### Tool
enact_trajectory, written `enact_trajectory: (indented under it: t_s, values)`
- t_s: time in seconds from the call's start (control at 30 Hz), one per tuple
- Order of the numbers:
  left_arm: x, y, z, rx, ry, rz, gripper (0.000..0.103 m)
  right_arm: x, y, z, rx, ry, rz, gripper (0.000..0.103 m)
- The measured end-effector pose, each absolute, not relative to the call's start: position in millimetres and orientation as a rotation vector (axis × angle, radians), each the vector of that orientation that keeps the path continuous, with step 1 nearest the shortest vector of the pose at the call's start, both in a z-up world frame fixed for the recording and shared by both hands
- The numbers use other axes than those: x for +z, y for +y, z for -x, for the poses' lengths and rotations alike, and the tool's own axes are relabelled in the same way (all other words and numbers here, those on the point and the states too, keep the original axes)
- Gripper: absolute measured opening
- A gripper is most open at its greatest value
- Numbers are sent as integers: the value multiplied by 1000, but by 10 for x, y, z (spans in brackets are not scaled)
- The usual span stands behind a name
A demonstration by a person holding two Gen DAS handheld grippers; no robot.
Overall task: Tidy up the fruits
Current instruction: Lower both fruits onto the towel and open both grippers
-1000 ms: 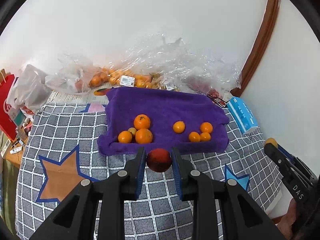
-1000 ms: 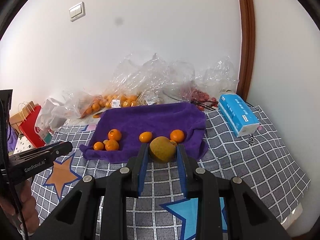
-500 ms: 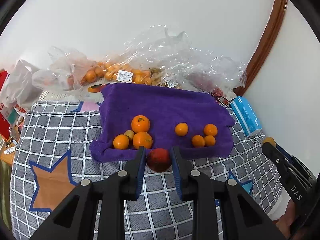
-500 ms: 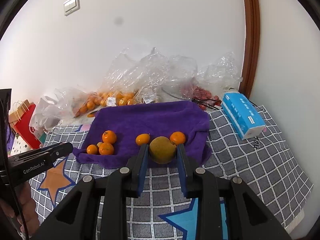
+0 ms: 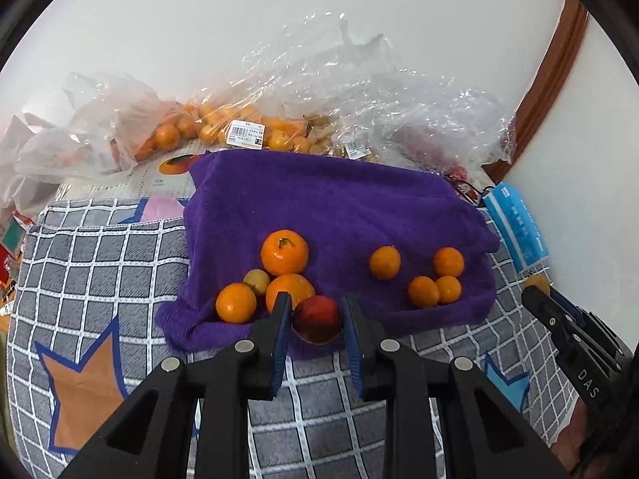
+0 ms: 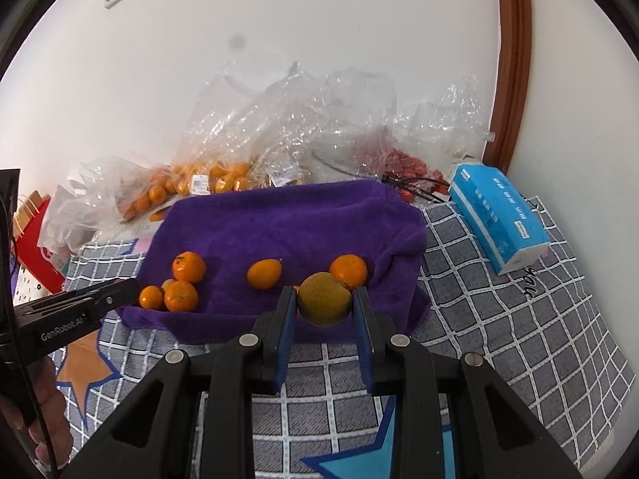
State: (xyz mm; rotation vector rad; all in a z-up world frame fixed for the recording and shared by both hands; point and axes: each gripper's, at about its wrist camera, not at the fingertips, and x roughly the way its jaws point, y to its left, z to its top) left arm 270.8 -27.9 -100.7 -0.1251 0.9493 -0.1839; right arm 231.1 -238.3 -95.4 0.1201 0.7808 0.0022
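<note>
My left gripper (image 5: 315, 311) is shut on a red fruit (image 5: 317, 317) and holds it over the near edge of the purple towel (image 5: 327, 203). My right gripper (image 6: 324, 303) is shut on a yellow-green fruit (image 6: 323, 298) over the towel's (image 6: 287, 223) near right part. Several oranges lie on the towel: a cluster at the left (image 5: 284, 252) and a group at the right (image 5: 448, 262). A small yellow fruit (image 5: 256, 282) sits in the left cluster. The right gripper shows at the right edge of the left wrist view (image 5: 537, 291).
Clear plastic bags with oranges (image 5: 223, 127) and red fruit (image 6: 403, 167) lie behind the towel by the wall. A blue tissue pack (image 6: 495, 219) lies at the right. A grey checked cloth (image 5: 100, 263) covers the surface. A red bag (image 6: 32, 239) stands at the left.
Both grippers have moved forward toward the towel with their fruits held. The towel and oranges appear larger and closer.
</note>
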Motion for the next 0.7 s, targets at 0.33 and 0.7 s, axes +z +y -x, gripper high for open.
enact_trajectory:
  t_s: [0.33,0.7]
  values:
    - [-1257,-262,-3046,-179,982,118,25,-1218,-2359,-2694,11,816,-121,28]
    - [-1433,-222,-3257,-177,1003,114,25,-1484,-2297,-3007,5,844,-108,28]
